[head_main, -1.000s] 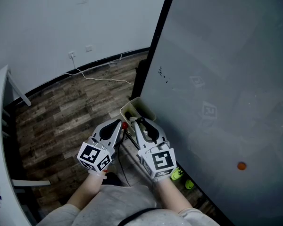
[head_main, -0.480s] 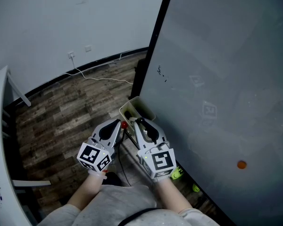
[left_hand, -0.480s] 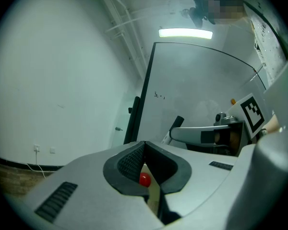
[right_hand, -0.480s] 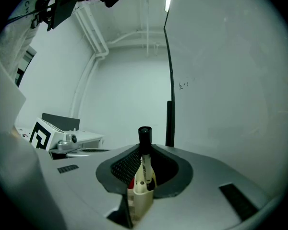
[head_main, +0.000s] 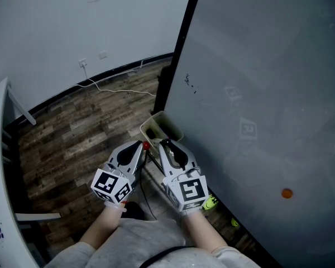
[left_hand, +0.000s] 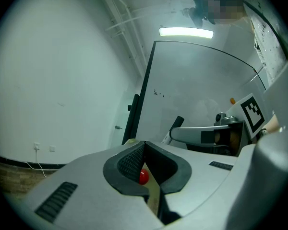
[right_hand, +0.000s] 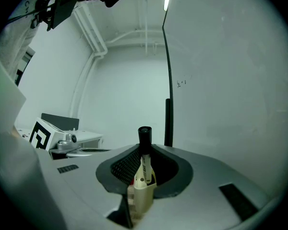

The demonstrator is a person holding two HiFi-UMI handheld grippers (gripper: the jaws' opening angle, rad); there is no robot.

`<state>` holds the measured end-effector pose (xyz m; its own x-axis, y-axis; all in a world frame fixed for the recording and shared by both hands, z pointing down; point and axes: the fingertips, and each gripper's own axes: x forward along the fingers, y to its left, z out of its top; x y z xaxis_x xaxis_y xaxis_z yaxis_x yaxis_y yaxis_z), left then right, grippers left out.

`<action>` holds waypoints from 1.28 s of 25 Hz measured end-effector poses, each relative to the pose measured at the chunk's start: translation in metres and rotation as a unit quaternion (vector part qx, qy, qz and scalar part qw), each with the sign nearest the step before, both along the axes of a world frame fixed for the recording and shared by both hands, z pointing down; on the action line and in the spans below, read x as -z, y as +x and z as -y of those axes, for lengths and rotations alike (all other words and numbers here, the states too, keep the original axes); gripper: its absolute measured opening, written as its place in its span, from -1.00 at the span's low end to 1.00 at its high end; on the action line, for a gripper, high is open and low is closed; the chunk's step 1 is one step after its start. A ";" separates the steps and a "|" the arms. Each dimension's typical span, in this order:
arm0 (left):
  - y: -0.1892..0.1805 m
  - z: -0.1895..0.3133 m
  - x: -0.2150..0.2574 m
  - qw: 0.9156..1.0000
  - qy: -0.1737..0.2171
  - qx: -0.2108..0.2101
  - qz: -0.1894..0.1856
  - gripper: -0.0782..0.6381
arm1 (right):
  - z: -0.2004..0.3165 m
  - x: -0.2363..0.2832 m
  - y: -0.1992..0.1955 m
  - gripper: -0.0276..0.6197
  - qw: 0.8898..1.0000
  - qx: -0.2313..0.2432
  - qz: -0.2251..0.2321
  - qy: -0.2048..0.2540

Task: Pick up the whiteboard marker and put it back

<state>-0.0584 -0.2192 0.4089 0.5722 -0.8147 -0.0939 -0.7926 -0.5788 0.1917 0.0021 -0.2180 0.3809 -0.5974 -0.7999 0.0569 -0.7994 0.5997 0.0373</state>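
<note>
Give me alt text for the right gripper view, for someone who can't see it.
The right gripper is shut on a whiteboard marker, black cap pointing away. A whiteboard fills the right side; the left gripper shows at the left.

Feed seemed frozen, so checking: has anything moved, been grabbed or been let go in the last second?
Nothing visibly changed. The right gripper stays shut on the whiteboard marker. The left gripper stays shut beside it. Both remain near the tray at the foot of the whiteboard.
</note>
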 end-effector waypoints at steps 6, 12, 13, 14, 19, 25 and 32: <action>0.001 -0.002 -0.006 1.000 -0.006 -0.002 0.001 -0.74 | -0.001 -0.006 0.000 -0.69 1.000 -0.001 0.000 -0.007; 0.001 -0.003 -0.009 1.000 -0.009 -0.002 0.000 -0.74 | -0.003 -0.011 0.002 -0.69 1.000 -0.004 -0.003 -0.013; 0.001 -0.002 -0.010 1.000 -0.009 -0.002 0.000 -0.74 | -0.003 -0.012 0.002 -0.69 1.000 -0.004 -0.003 -0.014; 0.001 -0.002 -0.012 1.000 -0.010 -0.003 -0.001 -0.74 | -0.002 -0.013 0.002 -0.69 1.000 -0.003 -0.004 -0.014; 0.003 -0.002 -0.016 1.000 -0.013 -0.004 -0.003 -0.74 | -0.003 -0.018 0.002 -0.69 1.000 -0.002 -0.008 -0.019; 0.004 -0.004 -0.020 1.000 -0.022 -0.003 -0.003 -0.74 | -0.004 -0.025 0.003 -0.69 1.000 -0.003 -0.011 -0.024; 0.006 -0.007 -0.025 1.000 -0.023 -0.004 -0.003 -0.74 | -0.006 -0.028 0.004 -0.69 1.000 0.000 -0.009 -0.024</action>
